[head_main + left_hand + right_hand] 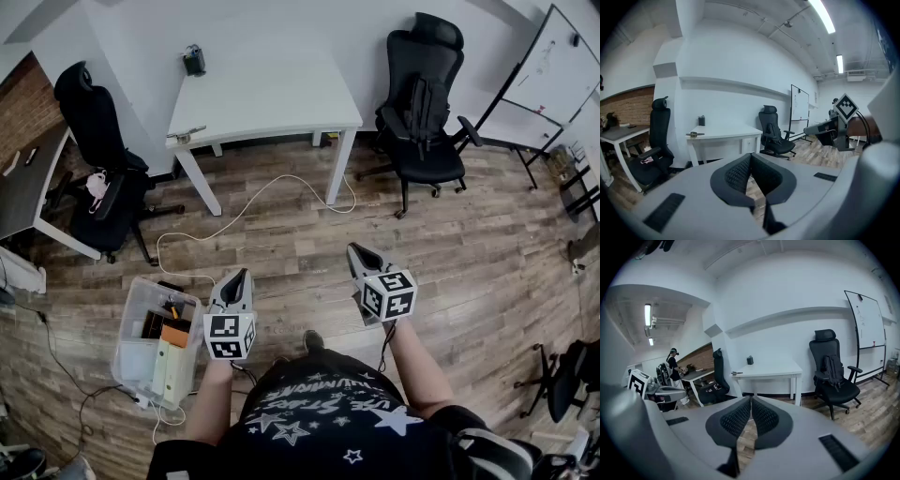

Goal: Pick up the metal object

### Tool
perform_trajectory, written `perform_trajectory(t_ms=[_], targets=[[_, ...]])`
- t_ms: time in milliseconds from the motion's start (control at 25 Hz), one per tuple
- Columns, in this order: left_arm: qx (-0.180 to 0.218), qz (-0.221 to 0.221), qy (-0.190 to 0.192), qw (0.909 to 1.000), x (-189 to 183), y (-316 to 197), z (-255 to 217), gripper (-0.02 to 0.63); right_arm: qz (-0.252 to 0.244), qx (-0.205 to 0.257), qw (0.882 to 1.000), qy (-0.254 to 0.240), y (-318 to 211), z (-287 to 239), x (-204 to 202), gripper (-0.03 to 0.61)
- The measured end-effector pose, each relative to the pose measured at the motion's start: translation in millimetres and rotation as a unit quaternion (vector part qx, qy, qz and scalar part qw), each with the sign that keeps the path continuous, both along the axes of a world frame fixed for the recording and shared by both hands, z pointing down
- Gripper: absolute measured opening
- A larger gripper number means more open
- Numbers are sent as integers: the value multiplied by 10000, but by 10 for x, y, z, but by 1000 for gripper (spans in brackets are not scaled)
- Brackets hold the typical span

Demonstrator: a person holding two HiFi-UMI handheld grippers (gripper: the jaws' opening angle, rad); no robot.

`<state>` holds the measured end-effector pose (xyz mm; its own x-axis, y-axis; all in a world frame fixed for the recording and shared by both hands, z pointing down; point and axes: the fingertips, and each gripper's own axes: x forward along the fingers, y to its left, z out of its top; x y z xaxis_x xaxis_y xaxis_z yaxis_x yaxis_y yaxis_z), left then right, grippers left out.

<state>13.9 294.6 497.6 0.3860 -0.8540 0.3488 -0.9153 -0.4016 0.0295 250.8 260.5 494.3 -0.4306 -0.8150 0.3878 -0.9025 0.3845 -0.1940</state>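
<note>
The metal object [187, 134] is small and lies on the front left corner of the white table [272, 94], across the room from me. The left gripper view has the metal object [695, 134] at the table's left end, and the right gripper view shows the same metal object [737, 373]. A small dark container [194, 61] stands at the table's back. My left gripper [241, 275] and right gripper [355, 249] are held out over the wooden floor, far short of the table. Both are shut with nothing between the pads [740, 173] [764, 416].
Black office chairs stand left [98, 141] and right [422, 103] of the table. A clear plastic bin [155, 337] with items sits on the floor by my left side. A white cable [234, 220] crosses the floor. A whiteboard [548, 80] stands at far right. A person [673, 364] works at a distant desk.
</note>
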Motion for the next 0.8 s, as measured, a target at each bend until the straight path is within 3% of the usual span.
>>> perform_trajectory(t_ms=[520,800], targets=[[-45,-301,-81,9995,92,-264,-35,20,-250,150,9996,-57,-295,-51,130,49],[19,-602,-183,9980,303,-355,-10,20,-394,127,9988,-257,-433,114,479,49]])
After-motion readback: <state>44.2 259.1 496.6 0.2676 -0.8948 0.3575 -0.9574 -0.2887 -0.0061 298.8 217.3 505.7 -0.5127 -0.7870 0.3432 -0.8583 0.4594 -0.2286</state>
